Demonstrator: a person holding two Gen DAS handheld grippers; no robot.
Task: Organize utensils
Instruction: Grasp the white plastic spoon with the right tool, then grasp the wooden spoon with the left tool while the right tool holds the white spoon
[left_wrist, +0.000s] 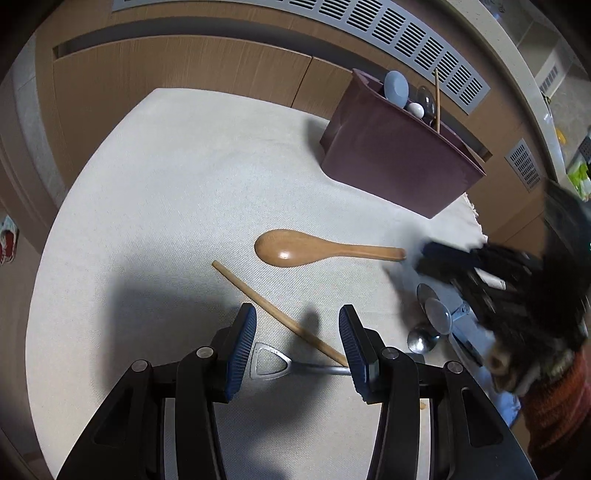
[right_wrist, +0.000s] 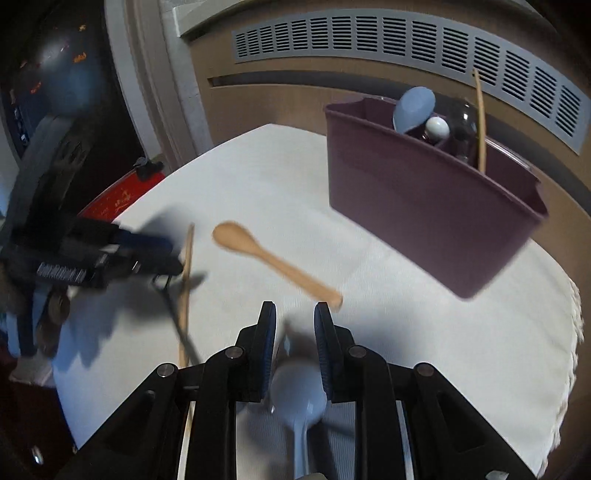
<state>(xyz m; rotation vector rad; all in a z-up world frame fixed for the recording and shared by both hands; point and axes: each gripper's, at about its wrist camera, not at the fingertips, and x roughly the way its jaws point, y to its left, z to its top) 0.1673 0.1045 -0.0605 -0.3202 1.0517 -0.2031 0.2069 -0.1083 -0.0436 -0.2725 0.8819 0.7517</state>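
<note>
A: Left view: my left gripper (left_wrist: 297, 341) gapes wide over a chopstick (left_wrist: 277, 308) and metal handle (left_wrist: 295, 365).

B: Right view only: my right gripper (right_wrist: 294, 350), narrowly parted, straddles a blue spoon (right_wrist: 298, 395); whether it grips, I cannot tell. Bin (right_wrist: 424, 206) beyond.

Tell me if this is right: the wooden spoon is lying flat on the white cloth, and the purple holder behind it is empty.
Not quite. The wooden spoon does lie flat on the white cloth, but the purple holder is not empty: a blue spoon and a chopstick stand in it, as the left wrist view shows.
</note>
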